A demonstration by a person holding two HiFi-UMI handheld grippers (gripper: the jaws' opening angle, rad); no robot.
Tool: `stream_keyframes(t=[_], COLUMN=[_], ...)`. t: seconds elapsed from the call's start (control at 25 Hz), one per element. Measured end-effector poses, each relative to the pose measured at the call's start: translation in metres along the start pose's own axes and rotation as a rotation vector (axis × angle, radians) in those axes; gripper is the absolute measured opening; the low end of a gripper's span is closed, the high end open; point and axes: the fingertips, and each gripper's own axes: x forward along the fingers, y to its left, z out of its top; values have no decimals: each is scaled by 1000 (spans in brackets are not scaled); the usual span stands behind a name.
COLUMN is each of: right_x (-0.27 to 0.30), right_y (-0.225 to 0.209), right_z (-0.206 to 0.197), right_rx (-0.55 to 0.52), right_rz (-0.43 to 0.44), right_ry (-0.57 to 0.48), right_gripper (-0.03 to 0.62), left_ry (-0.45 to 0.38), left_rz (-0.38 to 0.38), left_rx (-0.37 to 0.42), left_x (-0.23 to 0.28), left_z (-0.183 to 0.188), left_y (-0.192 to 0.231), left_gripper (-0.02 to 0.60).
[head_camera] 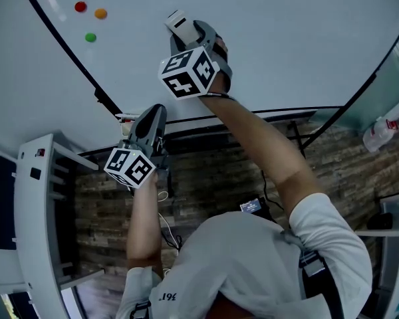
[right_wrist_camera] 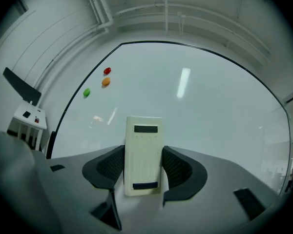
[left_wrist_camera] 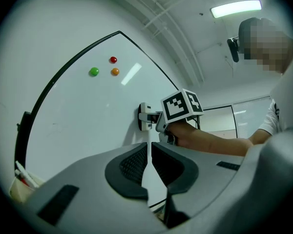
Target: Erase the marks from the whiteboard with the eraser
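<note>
Cool, even indoor light fills all three views. A ceiling strip lamp (left_wrist_camera: 236, 8) glows at the upper right of the left gripper view and glares as a pale streak on the whiteboard (right_wrist_camera: 210, 121). Both gripper views bend strongly at the edges, with black corners.

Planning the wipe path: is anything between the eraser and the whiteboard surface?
Nothing visible. The eraser, clamped in the right gripper, appears to meet the whiteboard; three magnets sit apart, off to its left.
</note>
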Motion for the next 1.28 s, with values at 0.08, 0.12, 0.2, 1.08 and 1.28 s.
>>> stream_keyframes(t=[0.08, 0.12, 0.2, 1.08, 1.28], right_x=[3, 5, 7, -14, -22], right_y=[1, 1, 1, -92, -122], right_z=[1, 1, 1, -42, -58], right_rx=[-6, -6, -9, 14, 13], right_rz=[-7, -7, -6, -105, -131], right_ry=[-15, -25, -45, 3, 19], right_gripper=[255, 256, 256, 264, 264], left_ry=[0, 1, 3, 64, 76], left_rz=[10, 14, 12, -62, -88], left_rx=[-6, -9, -9, -15, -16], left_x=[2, 3, 7, 75, 94], left_z=[-2, -3, -4, -35, -44], left_y=[0, -1, -3, -55, -71], left_gripper=[32, 32, 32, 32, 32])
